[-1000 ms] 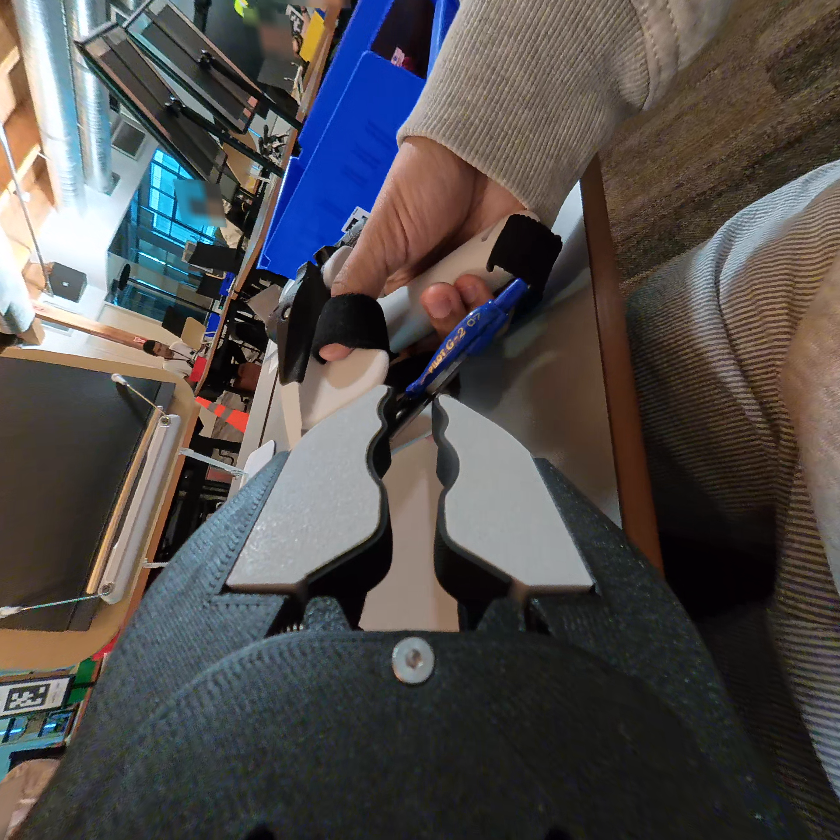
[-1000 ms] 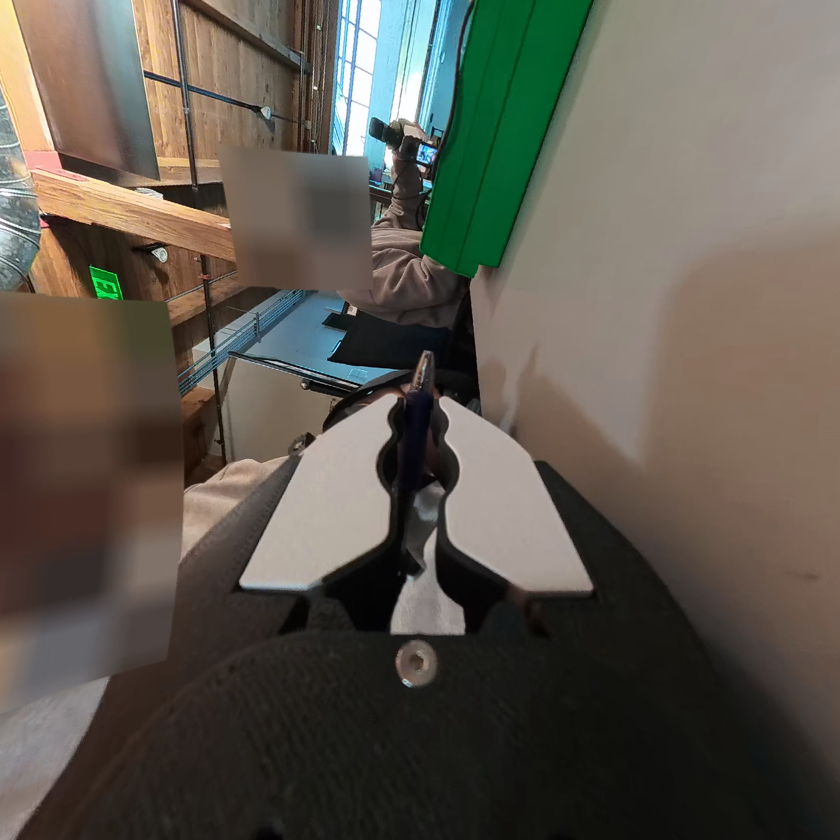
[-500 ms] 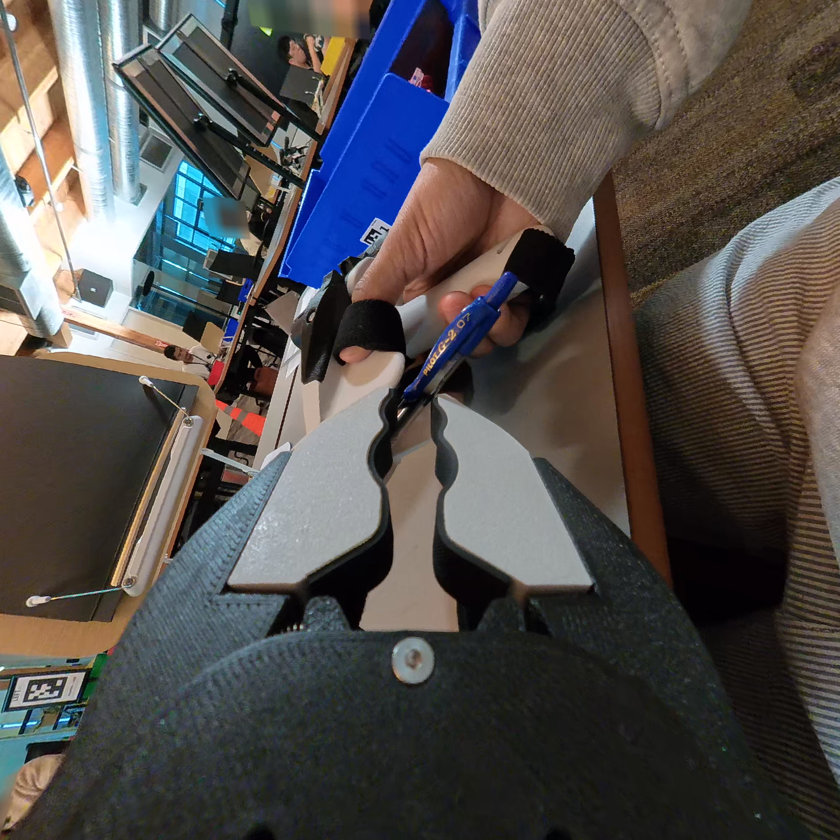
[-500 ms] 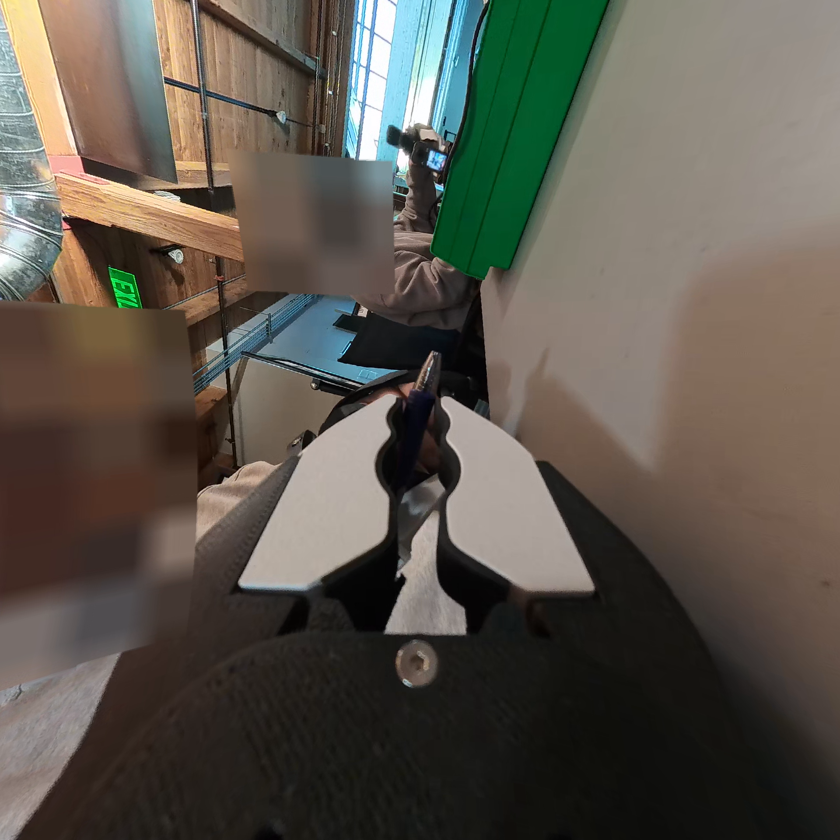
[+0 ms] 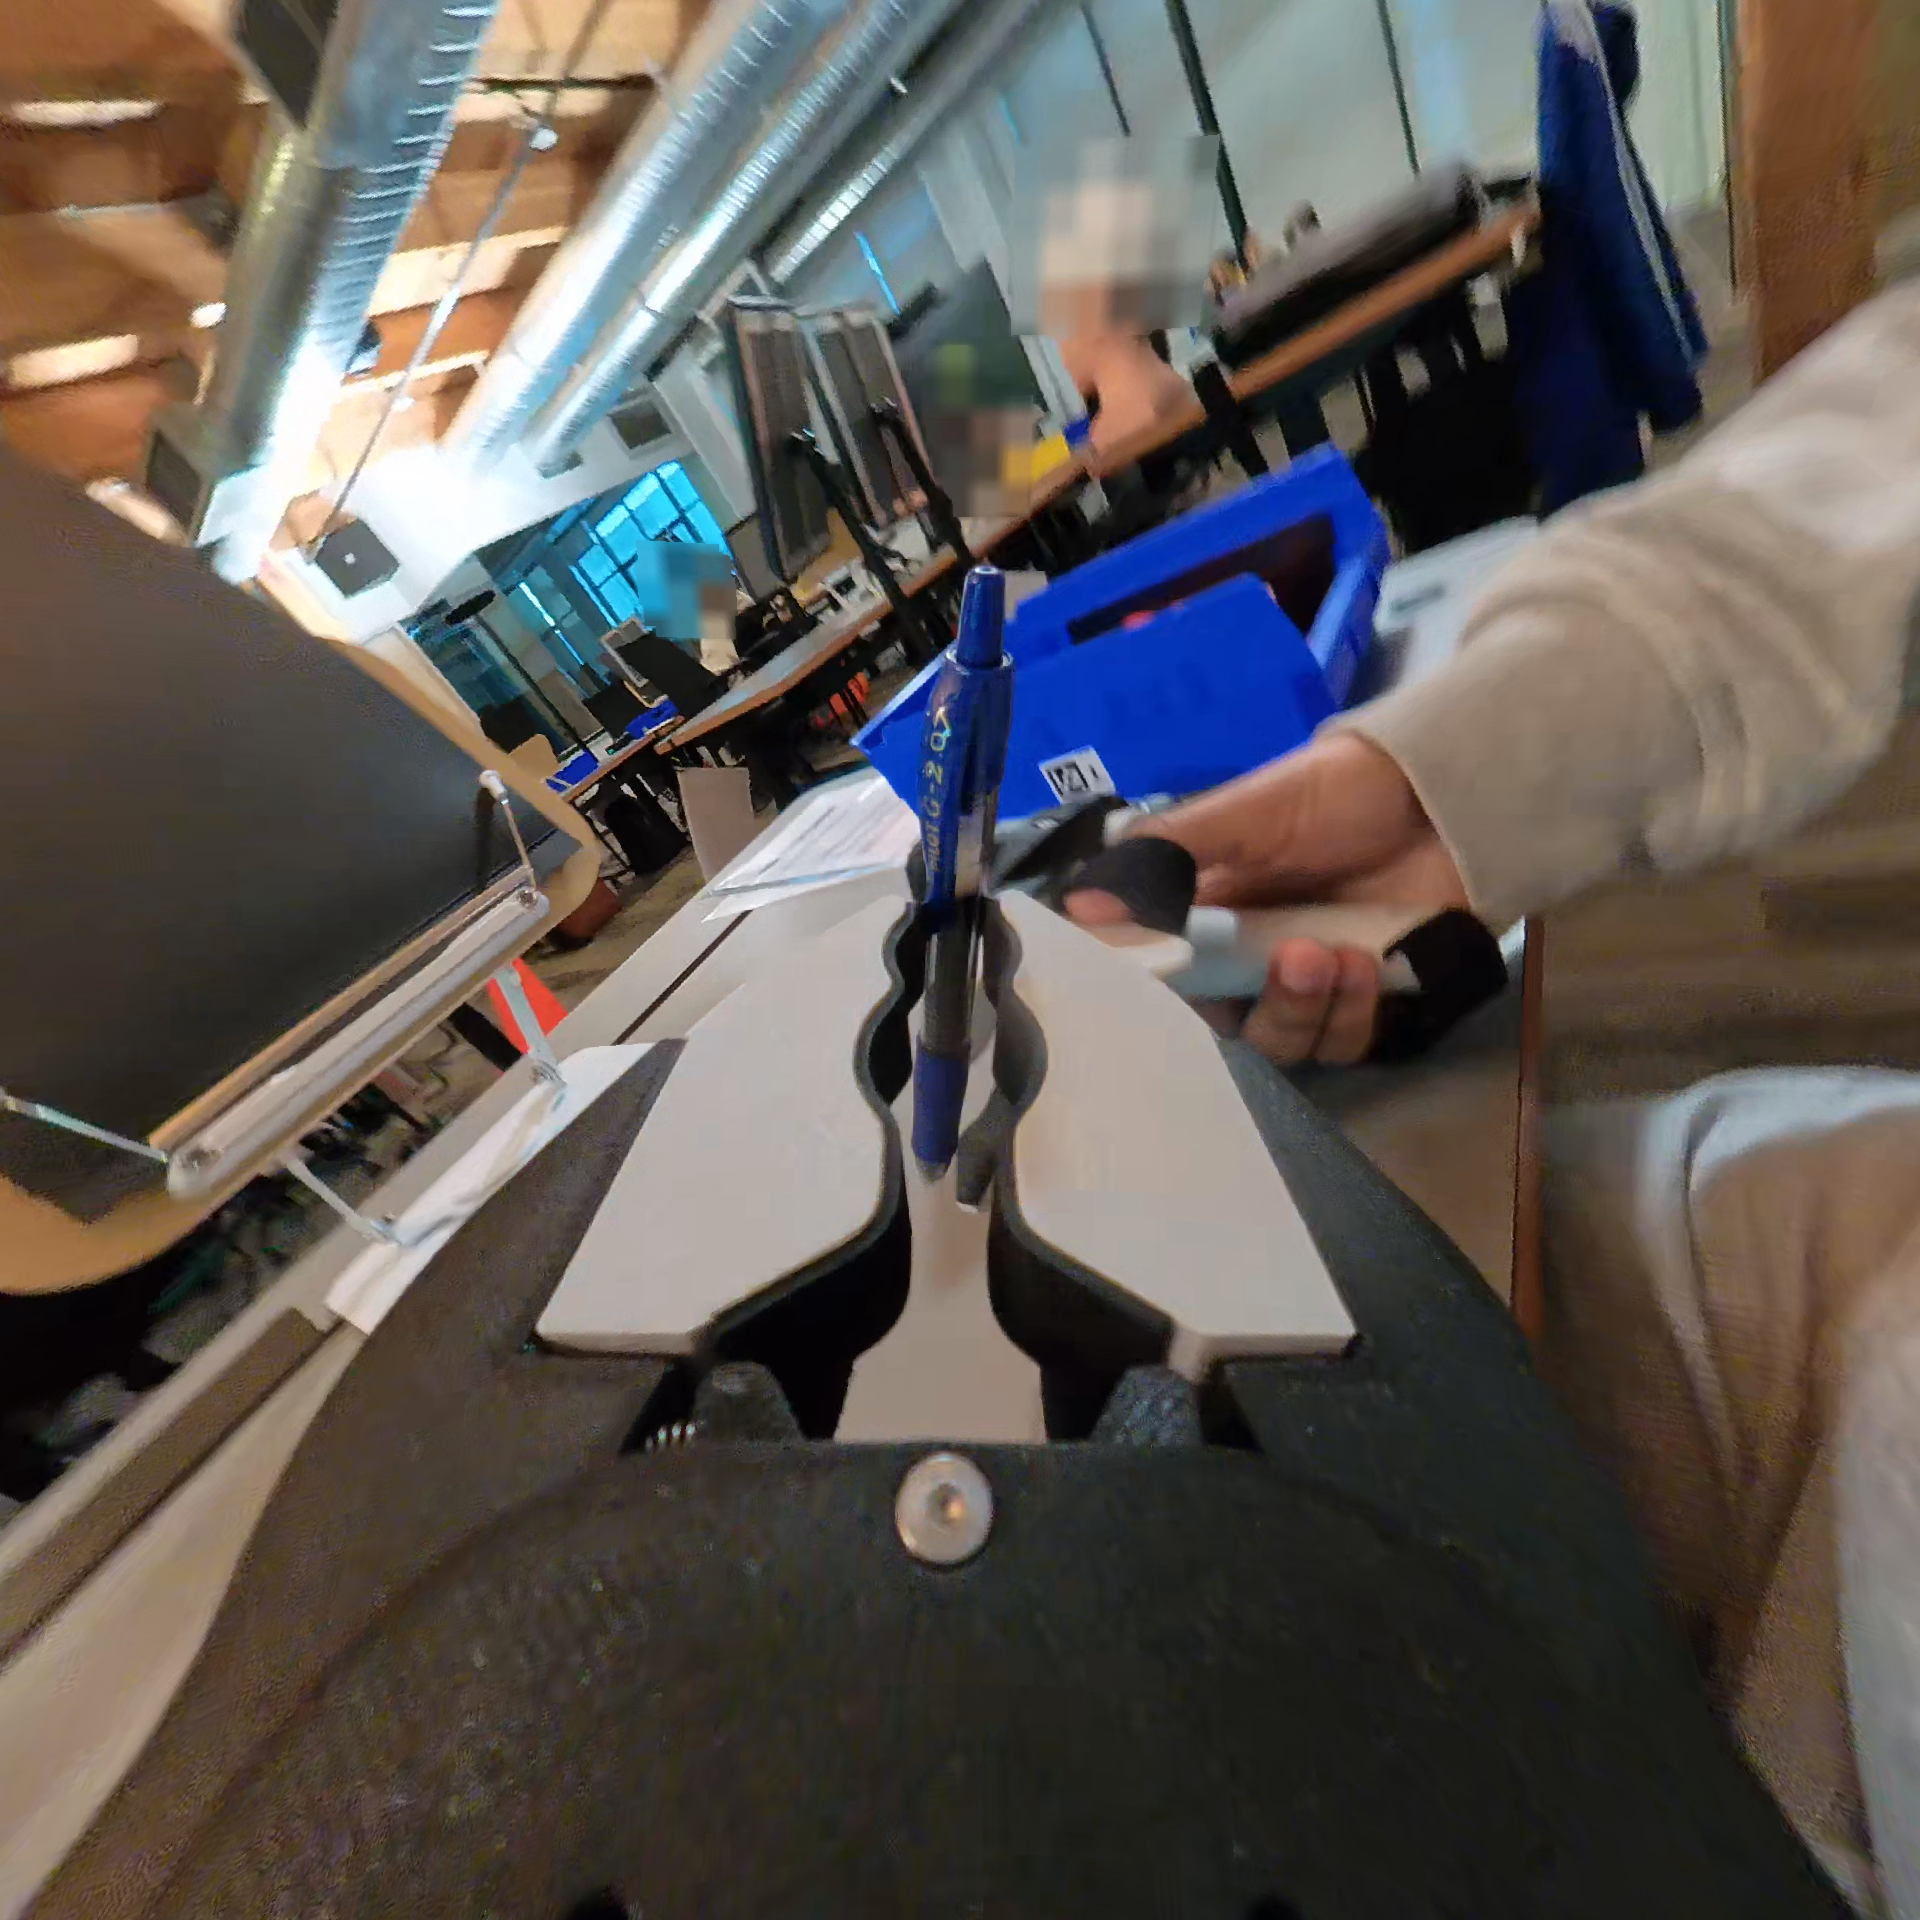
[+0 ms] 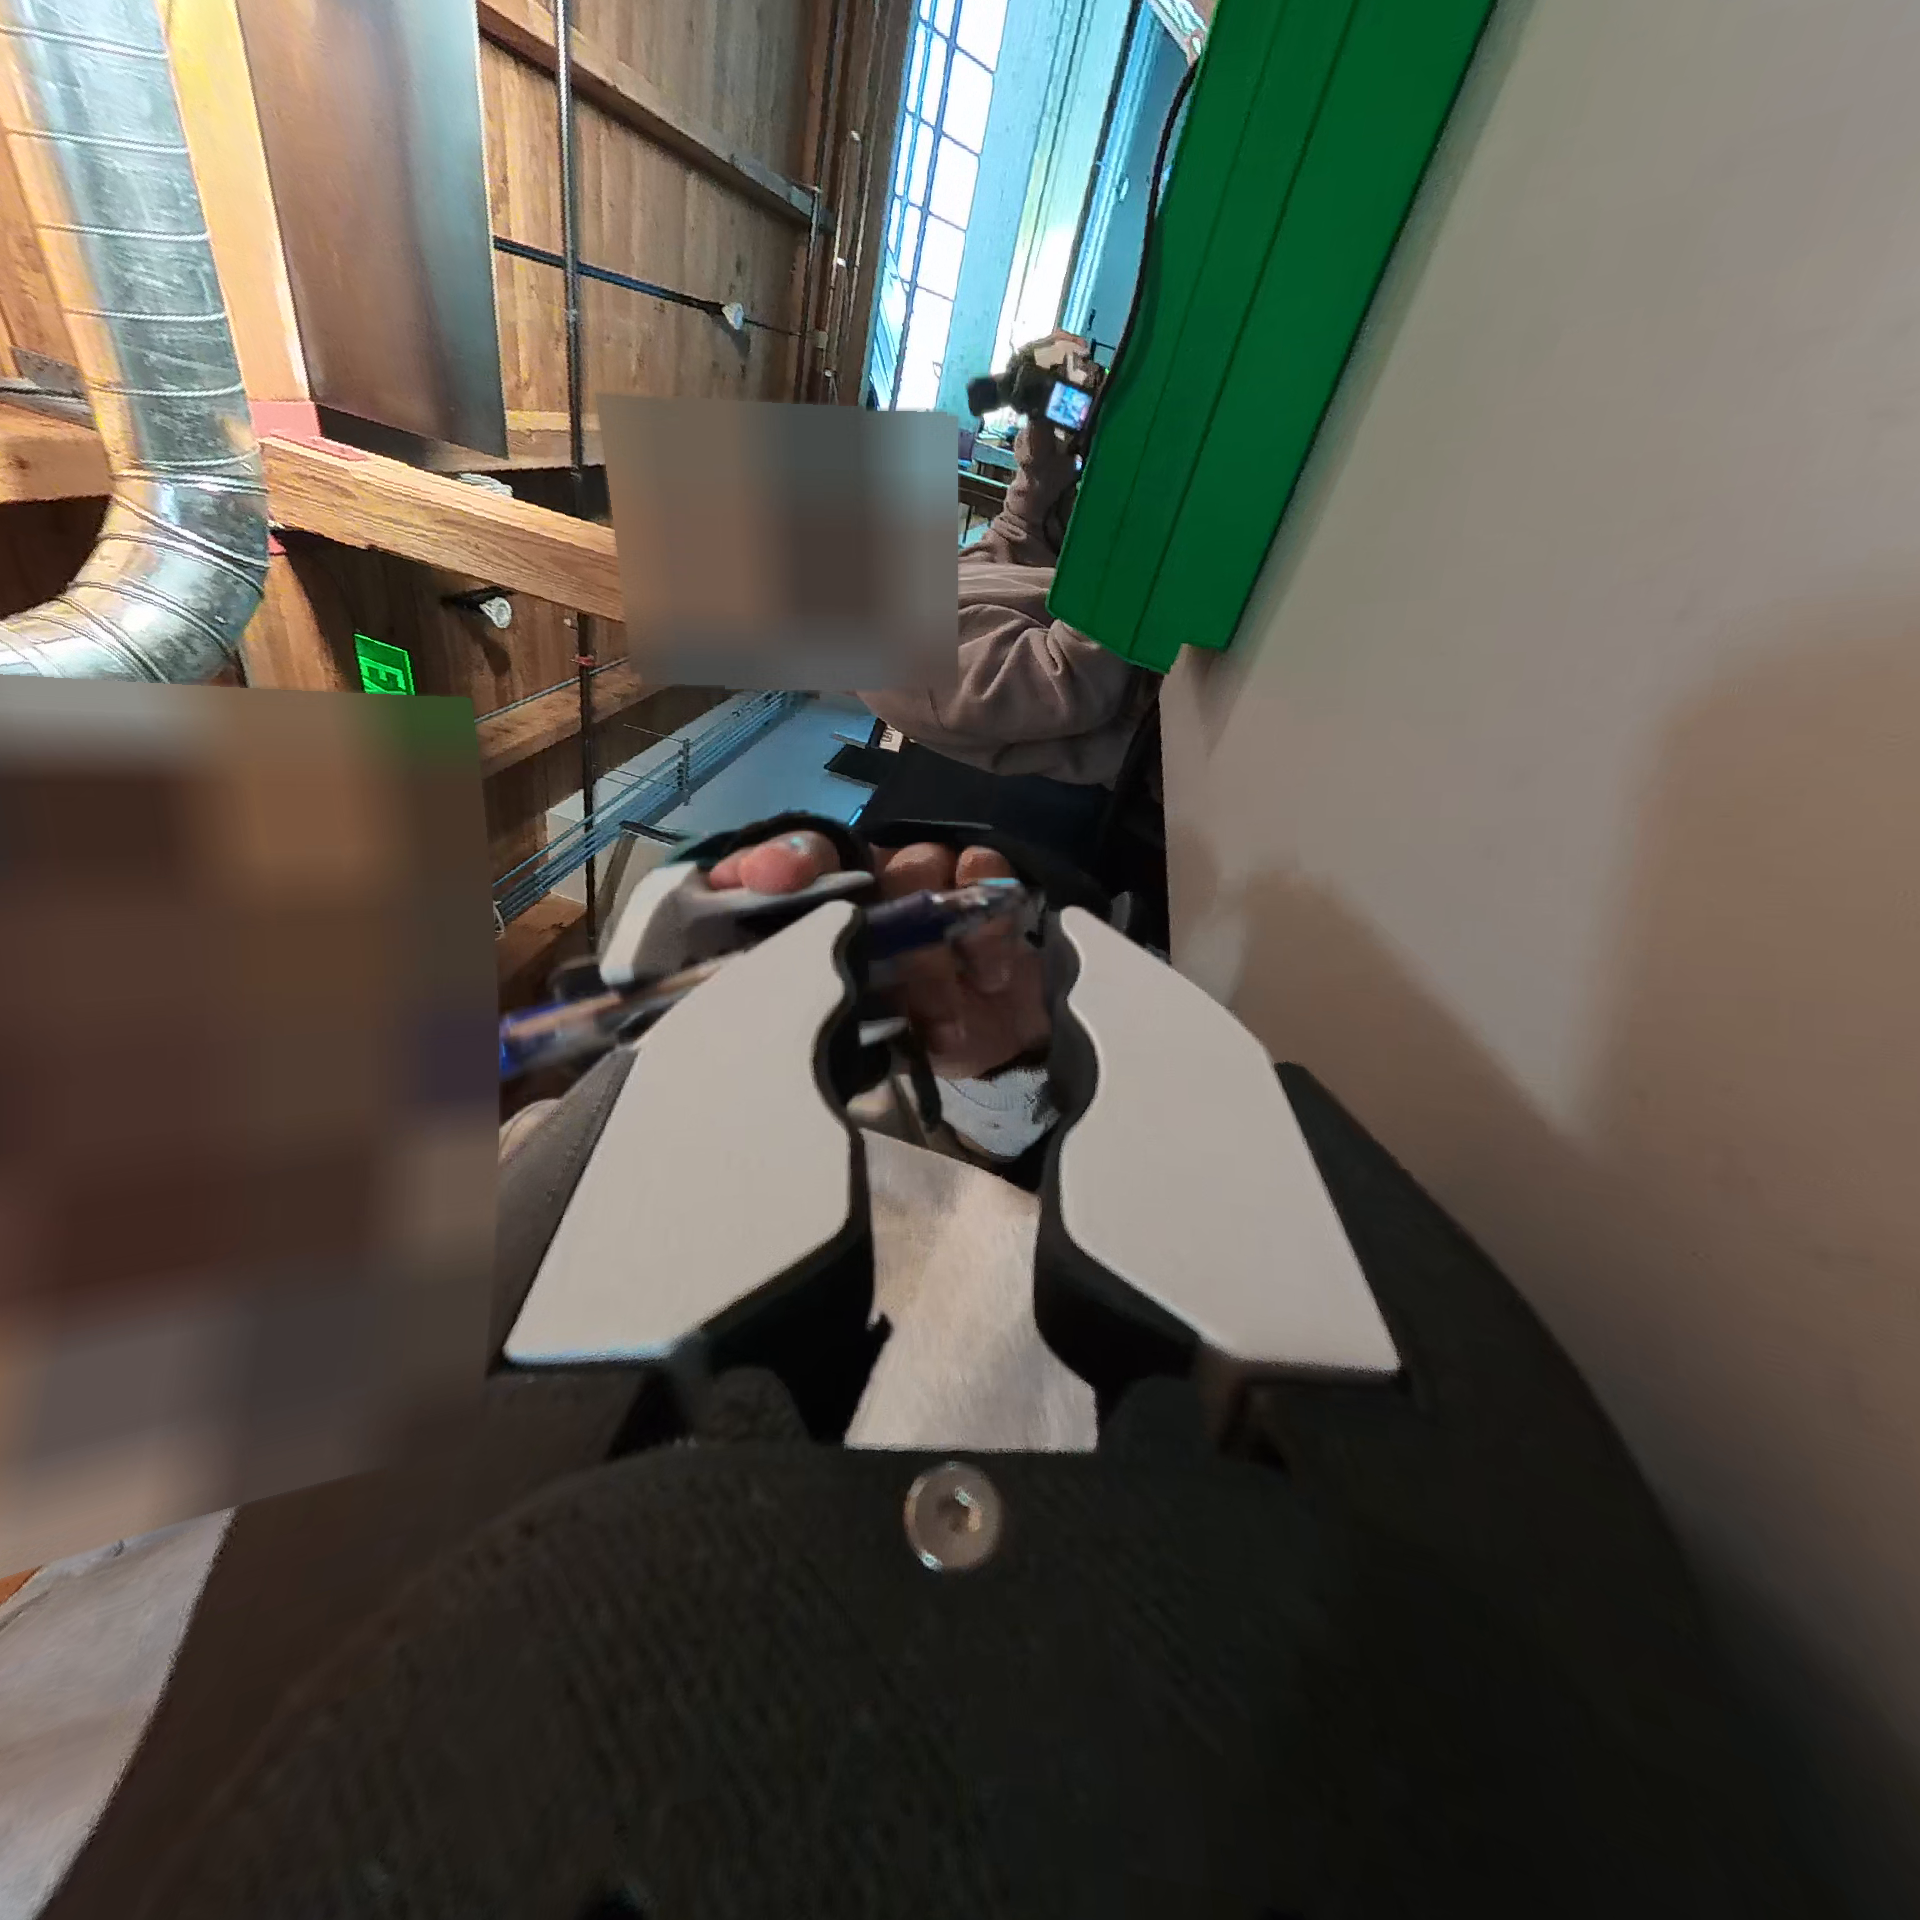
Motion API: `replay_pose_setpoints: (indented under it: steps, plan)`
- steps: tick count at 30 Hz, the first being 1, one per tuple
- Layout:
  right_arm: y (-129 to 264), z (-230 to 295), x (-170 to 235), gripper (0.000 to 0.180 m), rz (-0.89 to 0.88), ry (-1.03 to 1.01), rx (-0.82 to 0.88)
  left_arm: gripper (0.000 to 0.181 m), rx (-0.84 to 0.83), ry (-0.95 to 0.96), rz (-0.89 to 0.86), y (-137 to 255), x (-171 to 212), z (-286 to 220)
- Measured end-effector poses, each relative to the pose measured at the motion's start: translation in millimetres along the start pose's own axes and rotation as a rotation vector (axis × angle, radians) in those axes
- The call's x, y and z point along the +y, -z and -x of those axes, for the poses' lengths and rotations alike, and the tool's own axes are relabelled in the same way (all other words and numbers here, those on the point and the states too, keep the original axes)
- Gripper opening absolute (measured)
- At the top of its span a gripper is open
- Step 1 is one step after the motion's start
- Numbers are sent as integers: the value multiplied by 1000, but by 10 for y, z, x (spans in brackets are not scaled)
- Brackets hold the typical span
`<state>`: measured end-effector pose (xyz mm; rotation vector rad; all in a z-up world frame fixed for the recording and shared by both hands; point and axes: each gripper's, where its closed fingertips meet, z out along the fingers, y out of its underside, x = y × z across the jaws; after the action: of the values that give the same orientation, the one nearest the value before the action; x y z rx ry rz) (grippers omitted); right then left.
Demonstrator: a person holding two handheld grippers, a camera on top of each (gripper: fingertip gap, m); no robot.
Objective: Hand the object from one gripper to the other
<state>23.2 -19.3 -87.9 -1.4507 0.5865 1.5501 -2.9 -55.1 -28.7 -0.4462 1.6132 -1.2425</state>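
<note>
A blue pen (image 5: 961, 748) stands upright between the fingers of my left gripper (image 5: 956, 914), which is shut on its lower barrel. My right gripper (image 5: 1039, 836), held by a hand in a beige sleeve (image 5: 1299, 831), reaches in from the right with its tips at the pen. In the right wrist view my right gripper (image 6: 956, 920) has its jaws open. The pen (image 6: 925, 920) lies crosswise at their tips, and the hand holding the left gripper (image 6: 935, 997) is just beyond.
A blue bin (image 5: 1195, 686) and papers (image 5: 821, 842) sit on the grey table (image 5: 1403, 1143). A black panel on a stand (image 5: 208, 831) is at the left. A green board (image 6: 1247, 312) lies on the table (image 6: 1558, 727). A person with a camera (image 6: 1039, 644) is farther off. The gap from one gripper's tips to the other's is roughly 7 cm.
The right gripper's jaws have opened off the pen. The left gripper has shut on it. The left gripper has turned, so the pen now stands upright in its view.
</note>
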Motion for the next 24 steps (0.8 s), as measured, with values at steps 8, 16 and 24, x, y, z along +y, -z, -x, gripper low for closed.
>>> replay_pose_setpoints:
  steps: [8,16,24]
  plan:
    - [59,91,-113,36,-58,98,6,11,34,570,-157,123,-32,415]
    - [79,173,-161,37,-36,604,214,10,159,976,-101,66,404,460]
    - [-54,-7,126,30,193,912,344,10,261,1106,-87,51,493,399]
